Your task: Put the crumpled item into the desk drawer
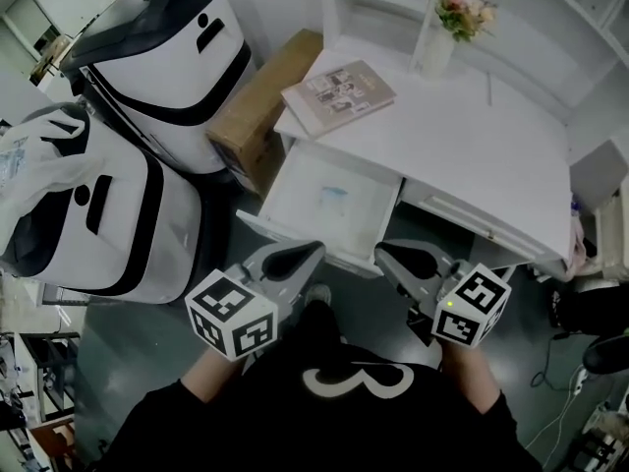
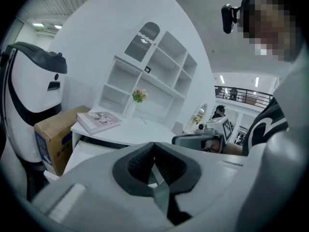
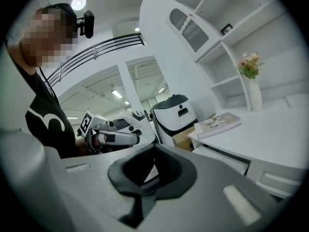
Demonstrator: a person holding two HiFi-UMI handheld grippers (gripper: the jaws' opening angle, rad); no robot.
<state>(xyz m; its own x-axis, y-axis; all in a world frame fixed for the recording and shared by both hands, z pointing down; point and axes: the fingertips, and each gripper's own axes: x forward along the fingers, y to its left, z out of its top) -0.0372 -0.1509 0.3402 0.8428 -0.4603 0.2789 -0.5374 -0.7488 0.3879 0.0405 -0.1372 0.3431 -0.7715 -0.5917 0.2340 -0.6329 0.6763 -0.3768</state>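
While the drawer (image 1: 295,183) sits open, L gripper (image 1: 310,252) & R gripper (image 1: 386,254) jaws pressed together, empty.

The desk (image 1: 491,136) is showing plain white, and its open drawer (image 1: 329,200) is showing white with a faint bluish smudge inside. On the desk, the book (image 1: 337,96) is wearing a beige cover with small picture patches, and the white vase (image 1: 435,55) is carrying pink and green flowers (image 1: 462,13). Beside the desk, a cardboard box (image 1: 257,106) is showing brown, next to white machines (image 1: 167,57) banded in black. The left tool (image 1: 295,259) and right tool (image 1: 403,257) are showing pale grey with dark pads, their cubes bearing black-and-white square markers.
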